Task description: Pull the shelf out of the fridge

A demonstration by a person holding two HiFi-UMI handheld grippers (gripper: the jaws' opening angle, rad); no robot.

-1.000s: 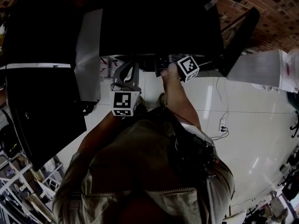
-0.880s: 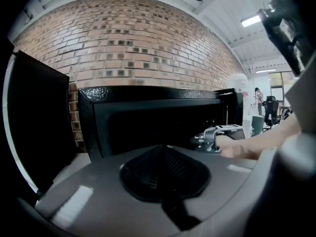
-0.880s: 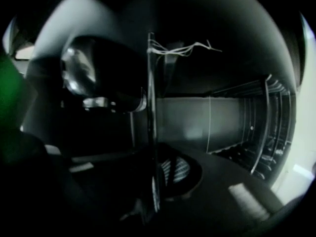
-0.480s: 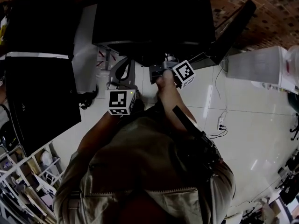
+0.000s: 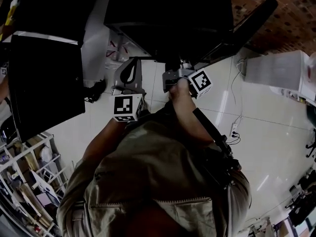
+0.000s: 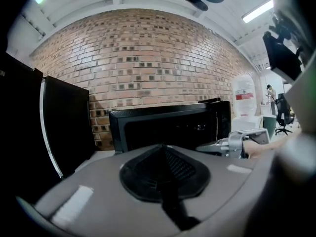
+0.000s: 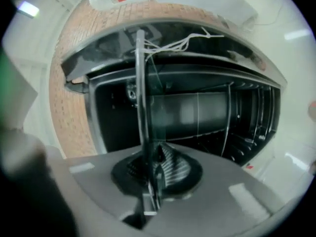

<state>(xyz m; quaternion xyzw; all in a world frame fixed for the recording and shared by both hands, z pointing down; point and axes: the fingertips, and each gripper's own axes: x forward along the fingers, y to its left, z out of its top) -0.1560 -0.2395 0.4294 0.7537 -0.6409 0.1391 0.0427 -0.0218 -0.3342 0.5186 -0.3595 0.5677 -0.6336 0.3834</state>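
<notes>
The black fridge (image 7: 207, 107) stands open in front of me, its dark inside ribbed with rails. The glass shelf (image 7: 140, 93) shows edge-on as a thin upright pane in the right gripper view. My right gripper (image 7: 152, 174) is shut on the shelf's near edge. In the head view the right gripper (image 5: 174, 73) reaches under the fridge's (image 5: 168, 19) dark front, where the shelf itself is too dark to make out. My left gripper (image 6: 165, 169) is shut with nothing in it. It hovers beside the fridge (image 6: 168, 127), left of the right gripper (image 6: 239, 144).
A black cabinet (image 5: 44, 78) stands at the left, with a wire rack (image 5: 29, 177) below it. The fridge door (image 5: 247, 28) hangs open at the right, next to a white box (image 5: 276, 70). A cable and plug (image 5: 234, 130) lie on the white floor. A brick wall (image 6: 148, 58) is behind.
The right gripper has come slightly toward the person, still shut on the shelf. The left gripper has kept its place beside it. The head view has shifted a little.
</notes>
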